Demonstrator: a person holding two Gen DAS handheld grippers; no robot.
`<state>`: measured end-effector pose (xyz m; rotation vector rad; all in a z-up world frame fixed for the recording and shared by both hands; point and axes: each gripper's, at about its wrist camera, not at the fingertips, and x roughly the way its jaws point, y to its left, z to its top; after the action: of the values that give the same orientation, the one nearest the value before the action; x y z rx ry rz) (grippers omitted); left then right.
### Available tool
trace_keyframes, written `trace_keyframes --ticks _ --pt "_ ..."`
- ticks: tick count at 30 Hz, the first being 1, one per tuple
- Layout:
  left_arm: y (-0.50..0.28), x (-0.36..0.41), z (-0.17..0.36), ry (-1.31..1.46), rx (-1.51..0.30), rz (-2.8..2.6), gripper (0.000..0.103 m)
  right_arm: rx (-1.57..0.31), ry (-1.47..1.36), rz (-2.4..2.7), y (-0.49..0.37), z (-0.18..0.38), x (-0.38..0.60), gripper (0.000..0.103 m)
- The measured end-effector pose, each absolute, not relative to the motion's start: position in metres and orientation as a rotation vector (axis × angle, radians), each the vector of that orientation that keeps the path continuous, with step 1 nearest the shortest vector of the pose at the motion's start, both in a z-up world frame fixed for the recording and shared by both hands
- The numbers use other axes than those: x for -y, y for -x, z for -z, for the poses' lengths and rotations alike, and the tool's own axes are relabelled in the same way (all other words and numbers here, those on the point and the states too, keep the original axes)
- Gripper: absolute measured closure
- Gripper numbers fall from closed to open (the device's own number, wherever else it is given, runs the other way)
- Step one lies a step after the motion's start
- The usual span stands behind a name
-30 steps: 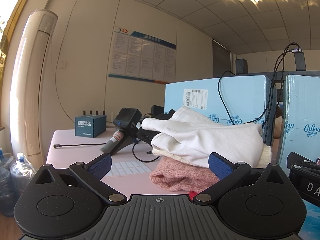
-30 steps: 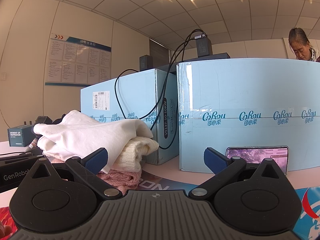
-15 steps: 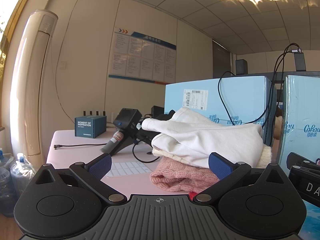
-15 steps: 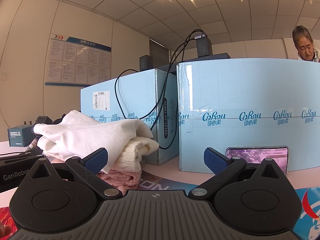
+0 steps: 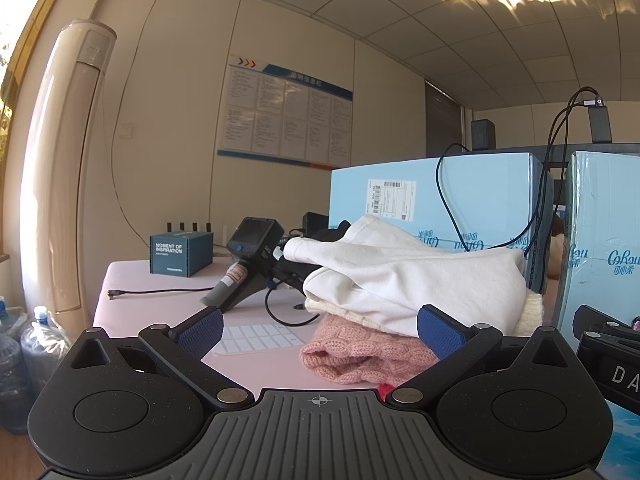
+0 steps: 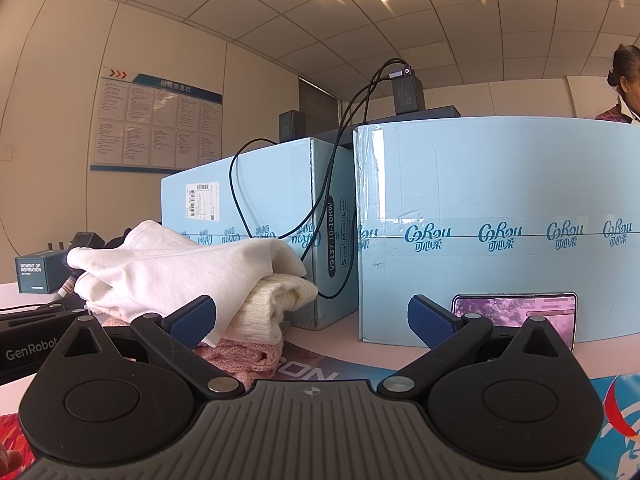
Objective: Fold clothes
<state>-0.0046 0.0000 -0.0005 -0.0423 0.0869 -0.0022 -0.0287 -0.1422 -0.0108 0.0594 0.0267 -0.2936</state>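
Note:
A stack of folded clothes lies on the pink table (image 5: 160, 300): a white garment (image 5: 420, 276) on top, a cream knit (image 6: 276, 304) under it and a pink knit (image 5: 360, 356) at the bottom. The white garment (image 6: 172, 268) and pink knit (image 6: 244, 354) also show in the right wrist view. My left gripper (image 5: 318, 326) is open and empty, low, just in front of the stack. My right gripper (image 6: 312, 318) is open and empty, to the right of the stack.
Two light blue cartons (image 6: 500, 224) (image 5: 436, 200) stand behind the stack with black cables (image 6: 320, 208) hanging over them. A phone (image 6: 516, 312) leans on the right carton. A handheld scanner (image 5: 248, 256), a dark teal box (image 5: 180, 252) and a keyboard (image 5: 256, 336) lie at left. A person (image 6: 624, 84) stands behind the cartons.
Neither gripper nor the clothes have moved. The person behind the cartons has shifted to the right.

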Motion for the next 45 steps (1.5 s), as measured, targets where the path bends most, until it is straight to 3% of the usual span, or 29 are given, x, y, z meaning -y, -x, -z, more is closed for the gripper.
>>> trace_keyframes --ticks 45 --pt "0.003 -0.009 0.001 0.105 -0.098 0.012 0.0 0.006 -0.109 0.329 0.059 0.008 0.149 0.0"
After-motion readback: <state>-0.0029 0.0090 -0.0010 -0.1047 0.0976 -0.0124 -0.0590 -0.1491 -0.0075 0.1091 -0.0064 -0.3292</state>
